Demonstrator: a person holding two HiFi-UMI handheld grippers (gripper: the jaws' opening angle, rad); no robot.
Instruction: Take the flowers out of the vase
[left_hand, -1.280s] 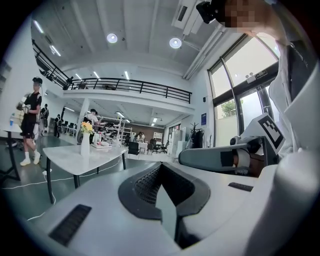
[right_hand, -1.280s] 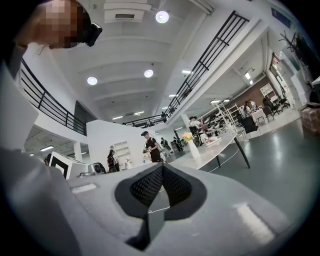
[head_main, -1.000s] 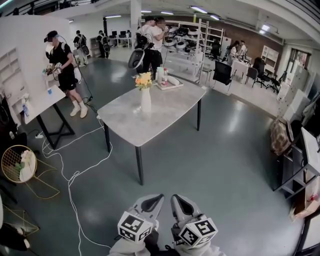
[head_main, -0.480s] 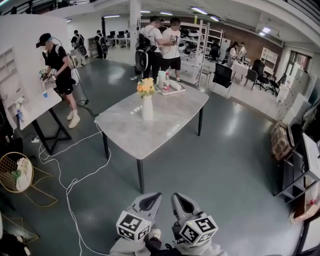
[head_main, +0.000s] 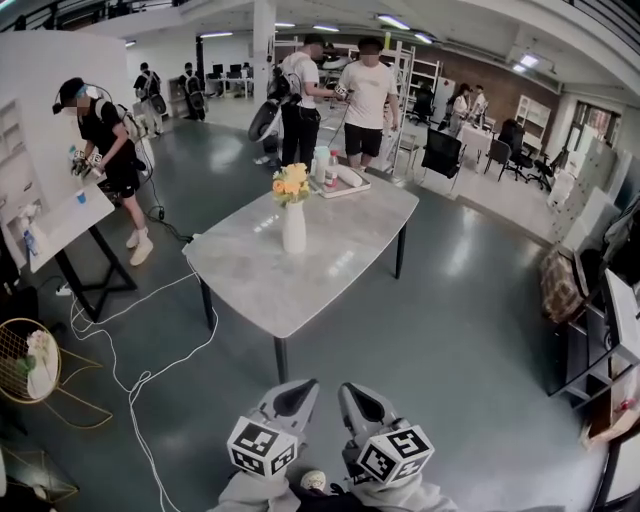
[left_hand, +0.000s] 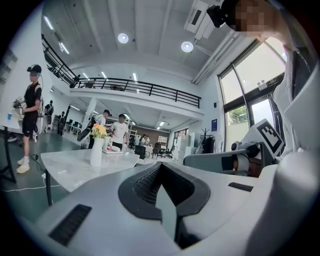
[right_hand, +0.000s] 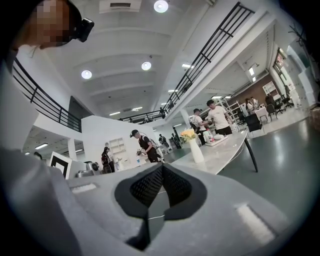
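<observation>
The flowers (head_main: 291, 184), a small yellow and orange bunch, stood in a slim white vase (head_main: 294, 228) near the middle of the pale desk (head_main: 300, 285). A tray (head_main: 345, 181) with a few bottles lay beyond them at the far end. Both were well apart from the person, across open floor.

The left tool (head_main: 299, 393) and the right tool (head_main: 358, 395) were held side by side, low in the head view. Each was fully closed, its dark pads meeting along a seam, with nothing between them. Each pointed level toward the desk.

The bunch would probably be light and soft. The blooms would crush under a squeeze, and the stems would likely bend or slip if pinched hard. From this far off it was not clear whether the flowers were real or artificial, so their stiffness stayed a guess.

The best hold looked to be on the gathered stems just above the vase's mouth, below the heads, with a gentle close. The vase was tall, narrow and smooth, so it would likely tip or slide if the stems dragged on its neck. One tool steadying its body while the other lifted straight up seemed the safer way.
</observation>
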